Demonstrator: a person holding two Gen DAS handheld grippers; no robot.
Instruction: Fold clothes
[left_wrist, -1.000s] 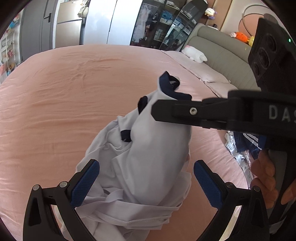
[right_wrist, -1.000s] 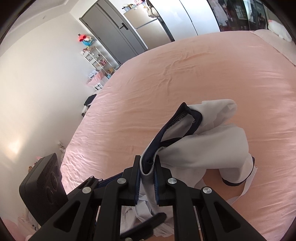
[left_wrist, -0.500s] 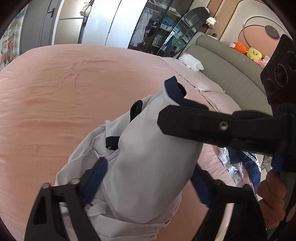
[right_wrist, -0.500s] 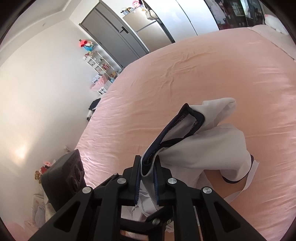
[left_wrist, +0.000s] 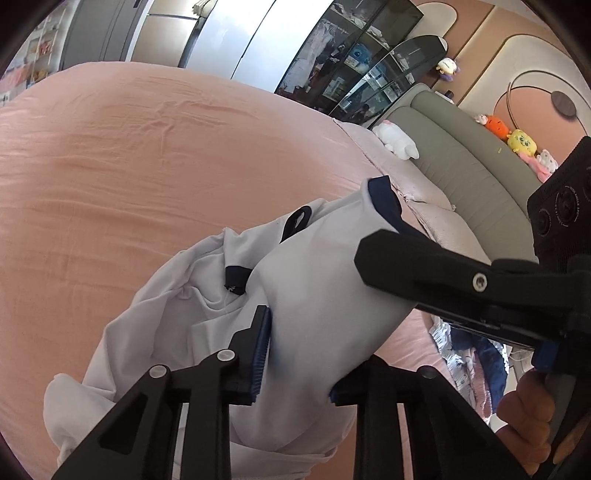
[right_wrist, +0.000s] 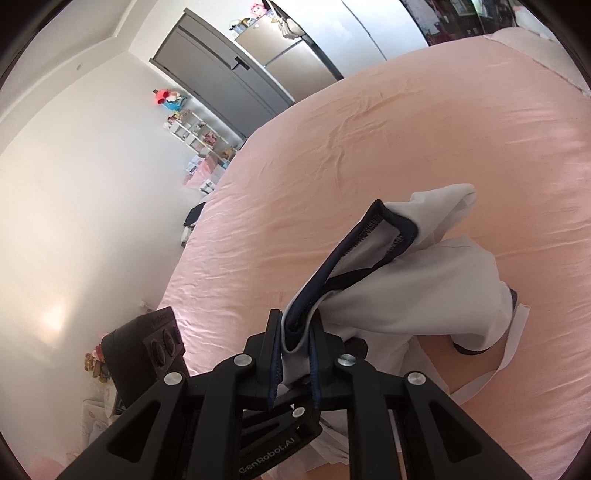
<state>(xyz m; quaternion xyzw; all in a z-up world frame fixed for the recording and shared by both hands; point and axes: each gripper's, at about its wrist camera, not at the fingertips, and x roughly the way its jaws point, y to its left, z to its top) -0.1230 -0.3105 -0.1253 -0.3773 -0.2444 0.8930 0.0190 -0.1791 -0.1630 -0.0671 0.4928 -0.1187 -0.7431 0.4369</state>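
Observation:
A white garment with navy trim (left_wrist: 317, 295) hangs bunched above the pink bed (left_wrist: 110, 177). My left gripper (left_wrist: 295, 354) has its blue pads pressed against a thick fold of the white cloth, jaws partly closed around it. My right gripper (right_wrist: 295, 354) is shut on the navy-edged hem of the same garment (right_wrist: 406, 288) and holds it up; it also shows in the left wrist view (left_wrist: 443, 273) as a black bar across the right. The rest of the cloth trails down onto the bed.
The pink bed (right_wrist: 406, 129) stretches far ahead. A grey headboard (left_wrist: 461, 166) with a white plush toy (left_wrist: 395, 140) lies to the right. A pile of clothes (left_wrist: 469, 354) sits beyond the bed edge. Wardrobes and shelves line the far walls.
My left gripper moved forward into the garment and closed its jaws from wide open onto the white fold. My right gripper kept its hold on the hem and lifted slightly.

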